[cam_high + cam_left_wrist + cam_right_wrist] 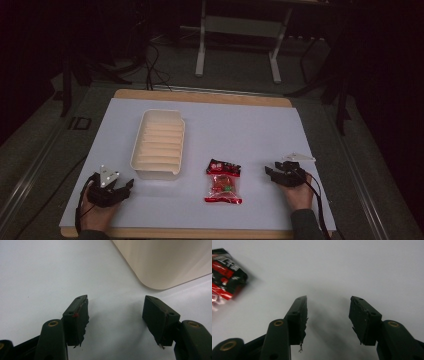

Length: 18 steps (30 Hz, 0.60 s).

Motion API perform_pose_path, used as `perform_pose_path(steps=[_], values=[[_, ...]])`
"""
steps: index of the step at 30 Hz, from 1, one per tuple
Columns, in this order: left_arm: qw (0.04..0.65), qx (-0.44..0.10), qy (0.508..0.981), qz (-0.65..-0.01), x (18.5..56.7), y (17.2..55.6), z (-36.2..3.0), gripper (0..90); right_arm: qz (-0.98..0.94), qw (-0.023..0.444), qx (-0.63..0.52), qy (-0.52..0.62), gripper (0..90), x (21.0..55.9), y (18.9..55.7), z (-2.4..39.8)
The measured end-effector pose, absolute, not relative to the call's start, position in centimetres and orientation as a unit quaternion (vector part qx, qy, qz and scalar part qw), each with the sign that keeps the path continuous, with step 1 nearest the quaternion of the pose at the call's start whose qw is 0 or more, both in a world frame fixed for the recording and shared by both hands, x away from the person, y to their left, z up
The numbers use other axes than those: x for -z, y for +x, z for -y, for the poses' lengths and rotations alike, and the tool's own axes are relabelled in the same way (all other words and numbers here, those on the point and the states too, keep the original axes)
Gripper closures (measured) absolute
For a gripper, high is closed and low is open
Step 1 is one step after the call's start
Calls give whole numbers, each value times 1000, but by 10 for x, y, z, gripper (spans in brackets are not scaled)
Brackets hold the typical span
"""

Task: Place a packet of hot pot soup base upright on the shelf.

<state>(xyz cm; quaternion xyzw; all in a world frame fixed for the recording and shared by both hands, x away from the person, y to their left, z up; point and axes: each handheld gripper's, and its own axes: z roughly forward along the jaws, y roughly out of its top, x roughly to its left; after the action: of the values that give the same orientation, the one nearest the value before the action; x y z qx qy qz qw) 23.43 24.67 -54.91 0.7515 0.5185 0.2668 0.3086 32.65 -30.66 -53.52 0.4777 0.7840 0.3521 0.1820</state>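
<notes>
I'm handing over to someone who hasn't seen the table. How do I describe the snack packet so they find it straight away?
On the white table sheet, look at the near half, between the person's two hands. The snack packet lies flat there, right of the cream ribbed tray and left of the right gripper. It is the one colourful item: red with a black top band and a clear window.

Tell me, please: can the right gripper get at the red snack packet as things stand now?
Probably yes. The right gripper is open and empty, and the red snack packet lies flat just beside it, with bare white table between them and nothing in the way.
</notes>
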Motion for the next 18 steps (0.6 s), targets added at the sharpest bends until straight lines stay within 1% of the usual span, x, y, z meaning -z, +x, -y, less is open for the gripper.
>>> perform_pose_path(steps=[4, 5, 6, 7, 8, 9, 14, 17, 18], values=[[311, -269, 751, -517, 549, 234, -247, 378, -794, 184, -343, 467, 494, 534, 324, 300], [312, -269, 751, -516, 549, 233, -247, 379, -809, 207, -325, 445, 512, 530, 319, 292], [312, -269, 751, -516, 549, 233, -247, 379, -809, 207, -325, 445, 512, 530, 319, 292], [312, -270, 751, -516, 549, 233, -247, 379, -815, 217, -322, 431, 551, 527, 315, 288], [312, -270, 751, -516, 549, 233, -247, 379, -815, 217, -322, 431, 551, 527, 315, 288], [313, -269, 751, -516, 548, 233, -247, 379, -815, 213, -331, 426, 583, 523, 312, 285], [312, -270, 751, -516, 549, 233, -247, 379, -813, 203, -344, 424, 589, 519, 309, 279], [312, -271, 751, -516, 549, 233, -246, 379, -807, 182, -368, 424, 590, 518, 308, 275], [312, -271, 751, -516, 549, 233, -246, 379, -807, 182, -368, 424, 590, 518, 308, 275]])
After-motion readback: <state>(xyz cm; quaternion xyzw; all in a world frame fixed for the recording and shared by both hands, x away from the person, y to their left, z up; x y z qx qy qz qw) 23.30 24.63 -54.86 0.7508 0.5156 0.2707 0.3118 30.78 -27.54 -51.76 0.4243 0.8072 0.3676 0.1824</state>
